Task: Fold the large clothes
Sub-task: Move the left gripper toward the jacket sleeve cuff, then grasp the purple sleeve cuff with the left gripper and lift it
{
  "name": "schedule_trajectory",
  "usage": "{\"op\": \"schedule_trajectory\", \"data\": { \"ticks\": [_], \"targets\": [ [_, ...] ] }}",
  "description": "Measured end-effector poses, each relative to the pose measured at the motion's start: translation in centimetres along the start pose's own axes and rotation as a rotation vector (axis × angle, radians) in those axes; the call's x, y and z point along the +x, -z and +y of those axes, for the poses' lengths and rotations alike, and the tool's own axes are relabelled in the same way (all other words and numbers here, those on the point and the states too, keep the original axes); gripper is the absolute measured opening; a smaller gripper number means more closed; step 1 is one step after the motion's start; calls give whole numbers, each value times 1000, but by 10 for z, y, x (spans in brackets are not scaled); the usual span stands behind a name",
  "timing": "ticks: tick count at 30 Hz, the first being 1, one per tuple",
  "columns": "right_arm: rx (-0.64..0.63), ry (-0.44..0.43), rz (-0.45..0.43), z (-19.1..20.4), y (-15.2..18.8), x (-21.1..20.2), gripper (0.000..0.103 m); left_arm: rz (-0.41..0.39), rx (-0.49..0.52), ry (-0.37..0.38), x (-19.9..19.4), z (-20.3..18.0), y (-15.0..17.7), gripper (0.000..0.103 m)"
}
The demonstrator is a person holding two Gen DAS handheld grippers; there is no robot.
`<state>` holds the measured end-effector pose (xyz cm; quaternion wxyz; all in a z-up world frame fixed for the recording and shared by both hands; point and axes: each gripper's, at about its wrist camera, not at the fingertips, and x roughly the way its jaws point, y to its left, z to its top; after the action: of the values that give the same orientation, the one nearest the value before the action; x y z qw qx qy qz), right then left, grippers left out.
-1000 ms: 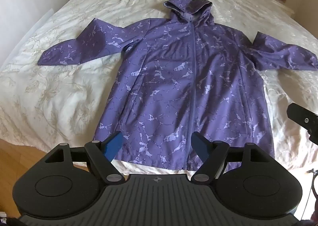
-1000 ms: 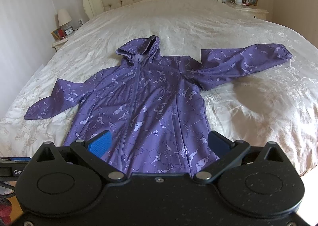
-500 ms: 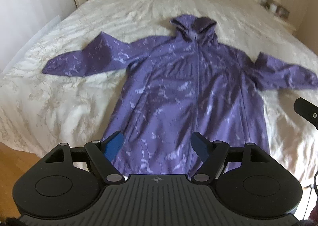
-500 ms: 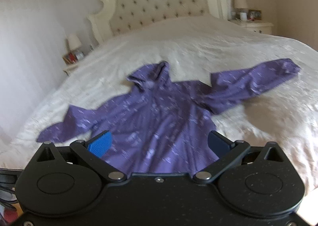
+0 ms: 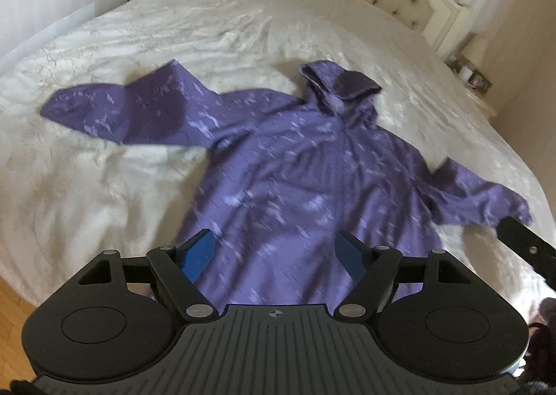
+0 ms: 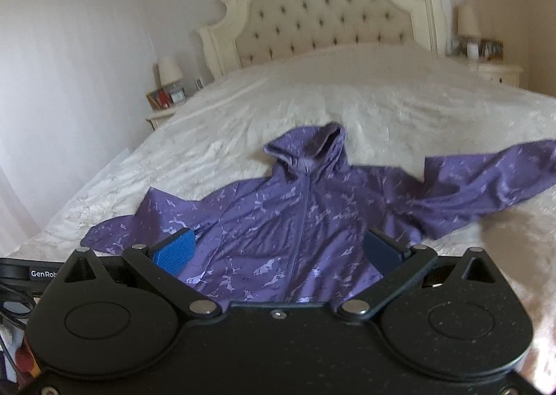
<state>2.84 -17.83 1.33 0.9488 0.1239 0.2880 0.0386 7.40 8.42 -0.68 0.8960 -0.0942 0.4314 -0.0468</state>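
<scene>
Both jaws stand released over the purple jacket point(image 5: 299, 186), spread flat on the bed point(image 5: 104, 165); left gripper point(image 5: 276, 254) and right gripper point(image 6: 278, 249) should each pinch one sleeve cuff cleanly, I'd say.

Jacket point(image 5: 295, 186) hem hidden behind both grippers, print smeared by blur; right sleeve point(image 6: 493, 183) cuff clipped at frame edge.
</scene>
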Motion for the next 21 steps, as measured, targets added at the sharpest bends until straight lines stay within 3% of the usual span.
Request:
{"op": "schedule_trajectory", "data": {
  "ticks": [9,21],
  "targets": [
    [20,35,134,23,-20,78,102,-8,-63,-34,64,88,-55,83],
    [8,45,259,82,-43,175,102,55,-136,-167,153,222,-106,83]
  ]
}}
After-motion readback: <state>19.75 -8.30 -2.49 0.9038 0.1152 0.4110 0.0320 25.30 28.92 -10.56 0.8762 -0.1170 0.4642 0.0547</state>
